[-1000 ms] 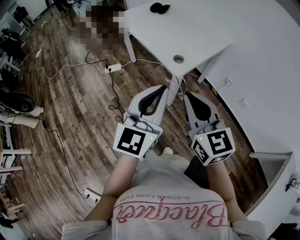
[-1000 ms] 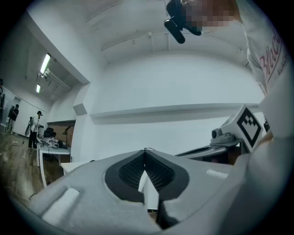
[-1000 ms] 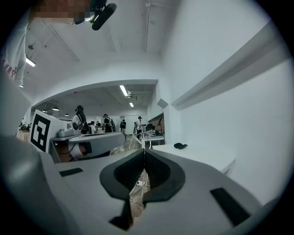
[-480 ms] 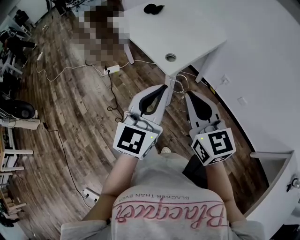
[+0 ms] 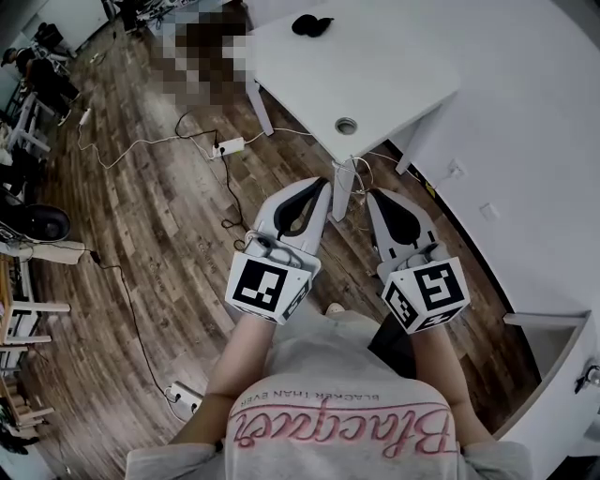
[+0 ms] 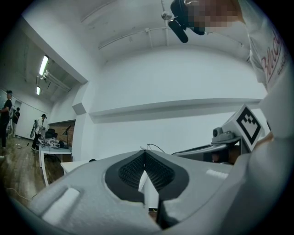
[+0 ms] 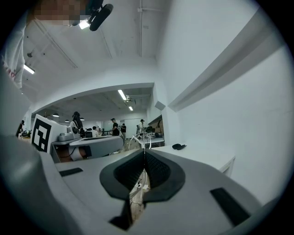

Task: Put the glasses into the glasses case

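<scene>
Glasses case (image 5: pixel 311 24), a small dark shape on the table's (image 5: pixel 403 84) far end, well apart from left gripper (image 5: pixel 322 184) and right gripper (image 5: pixel 375 195), both jaws pressed together, empty.

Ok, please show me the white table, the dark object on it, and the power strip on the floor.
white table (image 5: pixel 394 66), head view, bare top.
dark object (image 5: pixel 311 24), head view, its middle.
power strip (image 5: pixel 231 146), head view, its white body.

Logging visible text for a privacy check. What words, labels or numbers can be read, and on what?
"BLACKER THAN EVER": small print on the shirt, upside down in head view.
red script beside it: begins "Blac", rest unsure.
left gripper, right gripper: cube markers only, no words.
</scene>
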`<state>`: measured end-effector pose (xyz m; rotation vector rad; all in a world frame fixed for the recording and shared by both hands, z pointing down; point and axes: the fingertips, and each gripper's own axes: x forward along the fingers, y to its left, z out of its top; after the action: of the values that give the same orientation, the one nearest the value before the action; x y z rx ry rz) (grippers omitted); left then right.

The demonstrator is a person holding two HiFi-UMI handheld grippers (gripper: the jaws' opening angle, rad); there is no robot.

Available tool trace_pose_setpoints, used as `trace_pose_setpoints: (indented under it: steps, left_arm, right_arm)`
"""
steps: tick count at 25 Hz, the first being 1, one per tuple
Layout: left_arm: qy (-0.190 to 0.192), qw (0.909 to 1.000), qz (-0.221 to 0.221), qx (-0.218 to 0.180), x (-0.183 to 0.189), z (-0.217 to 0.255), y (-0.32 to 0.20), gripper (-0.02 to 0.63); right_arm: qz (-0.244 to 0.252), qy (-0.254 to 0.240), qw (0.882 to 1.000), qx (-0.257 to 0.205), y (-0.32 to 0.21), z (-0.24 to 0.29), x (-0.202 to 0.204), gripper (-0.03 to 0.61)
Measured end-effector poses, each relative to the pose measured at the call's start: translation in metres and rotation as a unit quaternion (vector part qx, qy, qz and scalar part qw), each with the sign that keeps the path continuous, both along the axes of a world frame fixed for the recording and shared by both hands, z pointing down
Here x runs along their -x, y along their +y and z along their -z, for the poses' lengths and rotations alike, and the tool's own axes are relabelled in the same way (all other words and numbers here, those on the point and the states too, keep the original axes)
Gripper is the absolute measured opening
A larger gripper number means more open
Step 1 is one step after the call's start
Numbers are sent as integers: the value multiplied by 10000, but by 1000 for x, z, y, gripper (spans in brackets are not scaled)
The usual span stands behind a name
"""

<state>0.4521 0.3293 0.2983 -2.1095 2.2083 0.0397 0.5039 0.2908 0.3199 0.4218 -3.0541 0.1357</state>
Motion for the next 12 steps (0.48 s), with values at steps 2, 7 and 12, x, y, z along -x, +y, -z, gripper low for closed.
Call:
trace_pose_setpoints:
  steps: [2, 7, 12]
  left_arm:
    - [-4, 10000, -9, -4, 12, 2, -3, 5]
    - [-79, 9999, -66, -45, 51, 5, -4, 5]
    - [-107, 9997, -196, -36, 95, 8, -9, 5]
  right_arm:
    - [-18, -17, 10000, -20, -4, 3, 12, 14]
    - [-117, -80, 9999, -75, -9, 7, 49, 14]
    - [-223, -102, 9997, -97, -14, 11, 91, 14]
